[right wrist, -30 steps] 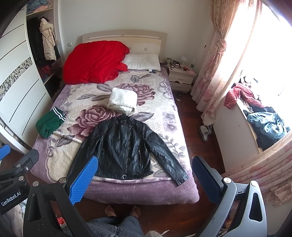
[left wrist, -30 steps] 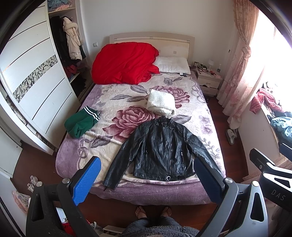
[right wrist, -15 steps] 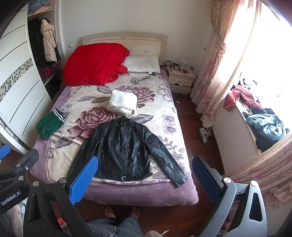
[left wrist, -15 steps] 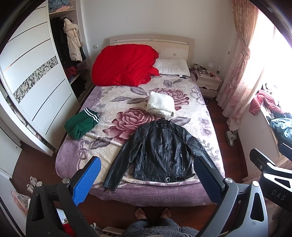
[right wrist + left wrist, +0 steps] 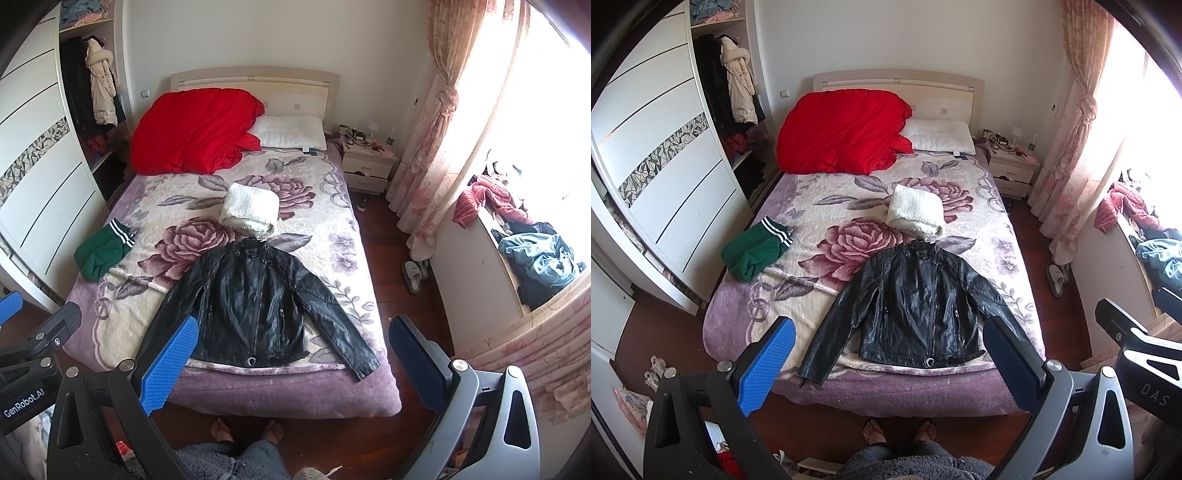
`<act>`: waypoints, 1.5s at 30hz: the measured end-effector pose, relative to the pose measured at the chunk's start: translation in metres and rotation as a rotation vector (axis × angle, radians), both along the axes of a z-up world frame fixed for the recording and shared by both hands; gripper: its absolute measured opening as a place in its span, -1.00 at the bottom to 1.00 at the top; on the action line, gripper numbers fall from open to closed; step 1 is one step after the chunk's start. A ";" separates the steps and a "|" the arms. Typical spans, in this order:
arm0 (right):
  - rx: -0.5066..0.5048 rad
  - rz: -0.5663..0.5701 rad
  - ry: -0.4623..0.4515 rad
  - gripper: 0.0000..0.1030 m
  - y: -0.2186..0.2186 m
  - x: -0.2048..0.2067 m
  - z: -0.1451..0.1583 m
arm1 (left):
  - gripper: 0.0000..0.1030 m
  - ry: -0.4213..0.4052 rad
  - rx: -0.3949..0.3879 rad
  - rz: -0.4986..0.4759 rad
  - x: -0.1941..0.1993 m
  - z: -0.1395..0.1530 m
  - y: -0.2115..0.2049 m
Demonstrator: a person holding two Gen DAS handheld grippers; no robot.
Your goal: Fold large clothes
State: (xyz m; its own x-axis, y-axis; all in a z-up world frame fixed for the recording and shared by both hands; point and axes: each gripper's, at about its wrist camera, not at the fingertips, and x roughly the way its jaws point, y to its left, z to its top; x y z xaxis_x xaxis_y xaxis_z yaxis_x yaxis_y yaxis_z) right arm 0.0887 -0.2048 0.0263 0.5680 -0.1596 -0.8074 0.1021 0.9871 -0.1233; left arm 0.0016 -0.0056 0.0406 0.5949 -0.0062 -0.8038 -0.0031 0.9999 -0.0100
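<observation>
- Leather jacket lies face up at the foot of the bed, sleeves spread toward 7 and 5 o'clock, apparently laid flat for folding.
- Folded white blanket sits at its 12 o'clock, just beyond the collar.
- Left gripper and right gripper hover high above, both spread wide, empty.

sunlit bedroom, white wardrobe
</observation>
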 end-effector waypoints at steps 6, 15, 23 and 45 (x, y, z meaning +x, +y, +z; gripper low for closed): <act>0.000 0.000 -0.004 1.00 0.001 0.001 0.002 | 1.00 -0.003 -0.002 0.004 -0.003 -0.002 0.000; -0.002 0.002 -0.009 1.00 0.002 -0.001 0.002 | 1.00 -0.010 -0.005 0.007 -0.007 -0.002 0.000; 0.010 -0.007 -0.008 1.00 0.002 0.009 0.005 | 1.00 -0.044 0.008 0.030 -0.004 -0.014 0.008; 0.177 -0.606 0.326 1.00 -0.205 0.095 -0.370 | 1.00 0.133 0.185 0.089 0.164 -0.276 0.042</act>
